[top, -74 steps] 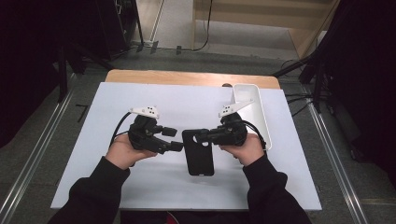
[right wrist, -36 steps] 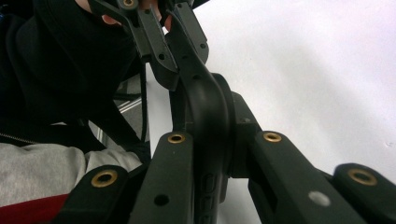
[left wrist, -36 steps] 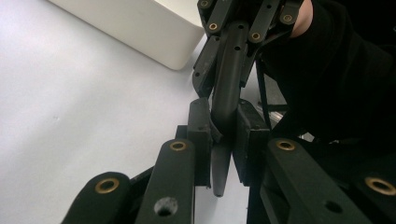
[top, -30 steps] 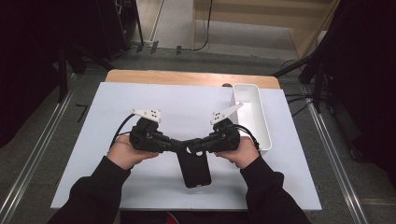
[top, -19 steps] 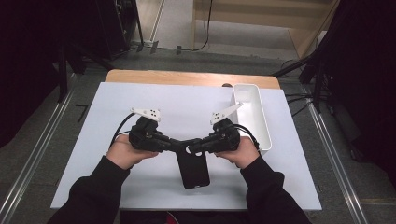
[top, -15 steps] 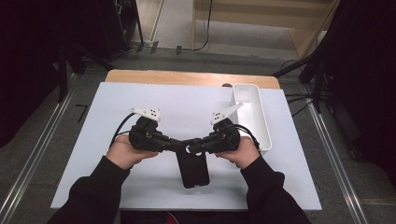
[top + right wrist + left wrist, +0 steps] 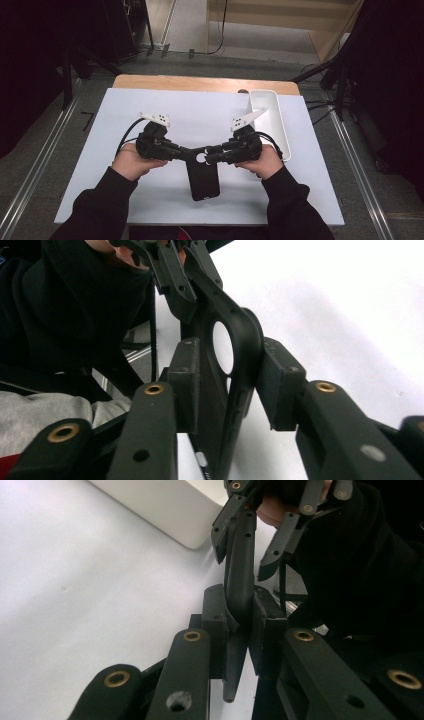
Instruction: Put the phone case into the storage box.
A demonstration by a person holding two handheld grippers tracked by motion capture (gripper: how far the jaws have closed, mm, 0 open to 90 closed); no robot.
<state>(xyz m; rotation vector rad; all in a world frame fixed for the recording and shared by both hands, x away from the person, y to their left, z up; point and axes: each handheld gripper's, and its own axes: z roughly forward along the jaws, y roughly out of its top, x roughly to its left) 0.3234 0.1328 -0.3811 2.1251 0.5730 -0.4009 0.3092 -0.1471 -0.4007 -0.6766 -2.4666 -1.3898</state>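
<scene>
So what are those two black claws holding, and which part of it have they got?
A black phone case, gripped at its top end by the camera hole: the left gripper and right gripper each pinch one side edge.

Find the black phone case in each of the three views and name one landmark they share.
High view: phone case low centre, both grippers at its top end.
Left gripper view: phone case centre, edge-on between the jaws.
Right gripper view: phone case centre, camera hole visible.
Shared landmark: the white table.
</scene>
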